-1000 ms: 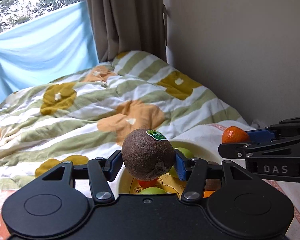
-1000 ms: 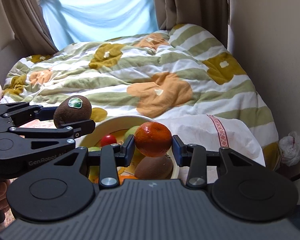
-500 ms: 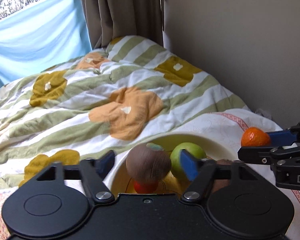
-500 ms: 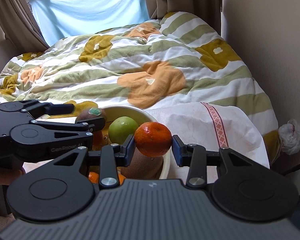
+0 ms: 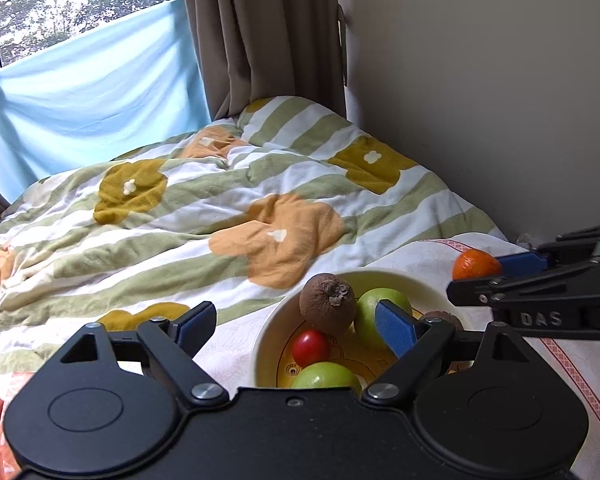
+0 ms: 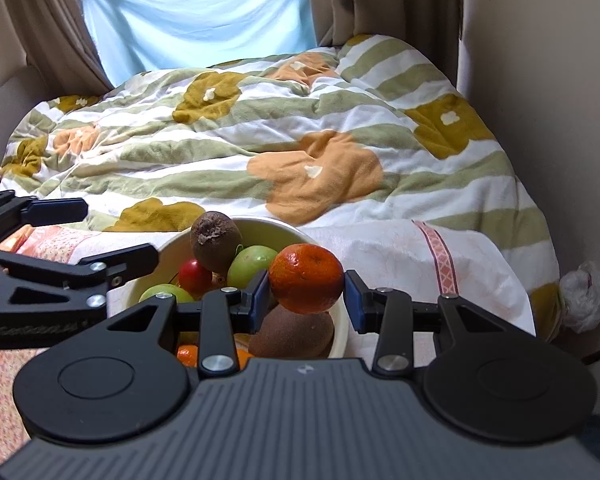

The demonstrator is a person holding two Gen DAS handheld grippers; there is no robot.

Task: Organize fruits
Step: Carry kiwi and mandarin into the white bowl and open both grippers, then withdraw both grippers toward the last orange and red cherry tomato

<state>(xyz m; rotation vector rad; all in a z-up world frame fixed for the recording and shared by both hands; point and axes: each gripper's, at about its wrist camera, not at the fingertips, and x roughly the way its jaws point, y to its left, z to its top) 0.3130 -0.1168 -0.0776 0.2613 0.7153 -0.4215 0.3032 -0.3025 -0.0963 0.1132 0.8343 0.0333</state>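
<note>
Mandarin (image 6: pixel 306 278), glossy orange, clenched in right tool (image 6: pixel 306 292); left tool (image 5: pixel 296 326) spread, seemingly empty.

Bowl (image 6: pixel 324 240): near rim and floor hidden behind right gripper (image 6: pixel 306 294) body in right wrist view. Lower kiwi (image 6: pixel 296 334) part covered by mandarin (image 6: pixel 306 278). Small orange fruit (image 6: pixel 188 354) mostly hidden, type unclear. Left gripper (image 6: pixel 84 232) cut off at frame's left edge. In left wrist view, brown fruit (image 5: pixel 440 316) barely visible behind blue pad (image 5: pixel 394 326); lower green apple (image 5: pixel 326 376) cut by gripper body.
</note>
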